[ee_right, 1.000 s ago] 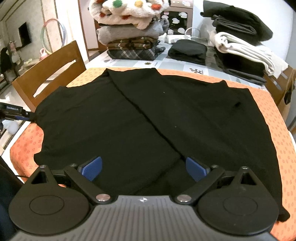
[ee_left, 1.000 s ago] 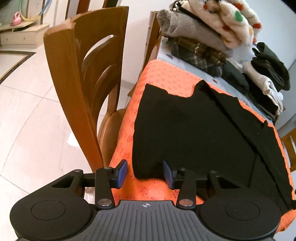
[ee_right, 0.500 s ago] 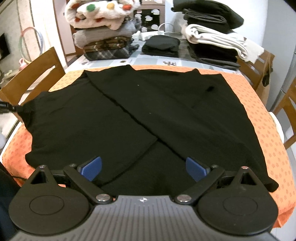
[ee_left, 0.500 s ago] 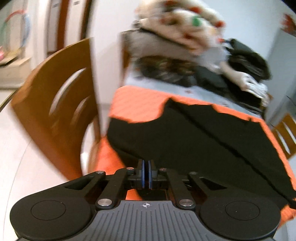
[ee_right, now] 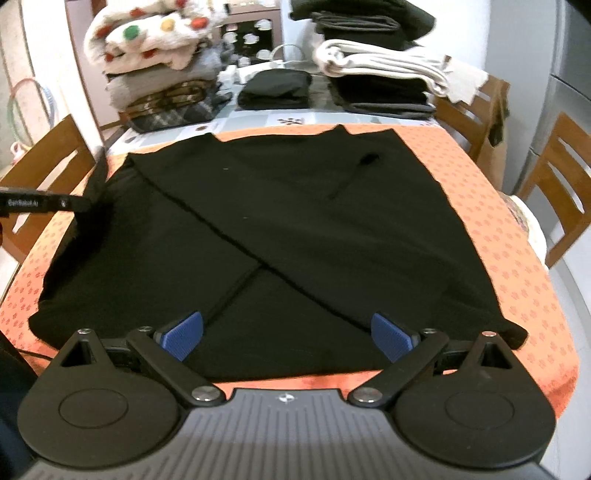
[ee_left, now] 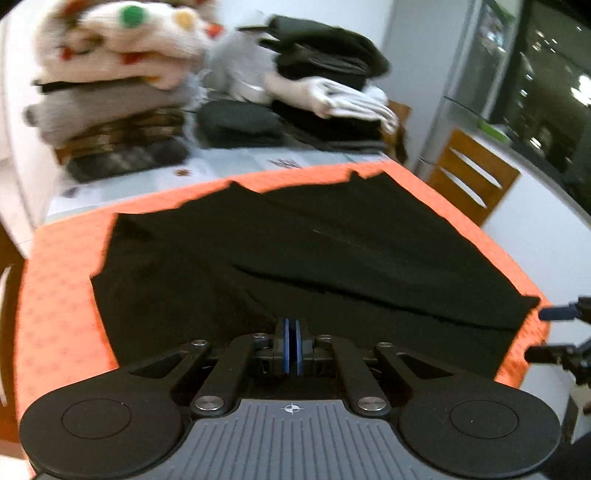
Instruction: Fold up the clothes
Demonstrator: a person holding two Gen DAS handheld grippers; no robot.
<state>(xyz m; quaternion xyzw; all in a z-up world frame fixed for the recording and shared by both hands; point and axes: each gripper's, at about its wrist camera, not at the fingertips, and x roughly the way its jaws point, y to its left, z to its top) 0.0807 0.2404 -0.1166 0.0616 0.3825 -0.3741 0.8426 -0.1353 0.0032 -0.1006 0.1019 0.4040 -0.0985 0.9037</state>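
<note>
Two tongs work over a black garment [ee_right: 280,229] spread flat on the orange-covered bench [ee_right: 509,236]. The left tongs [ee_left: 290,341] are clenched on the garment's left edge, lifting a fold of the cloth off the orange cover. The right tongs [ee_right: 291,334] hang released above the garment's near hem, blue pads wide apart, gripping nothing. At the far end of the bench sit stacks of folded clothes [ee_right: 373,70], a polka-dot fleece [ee_right: 147,33] topping the left stack.
</note>
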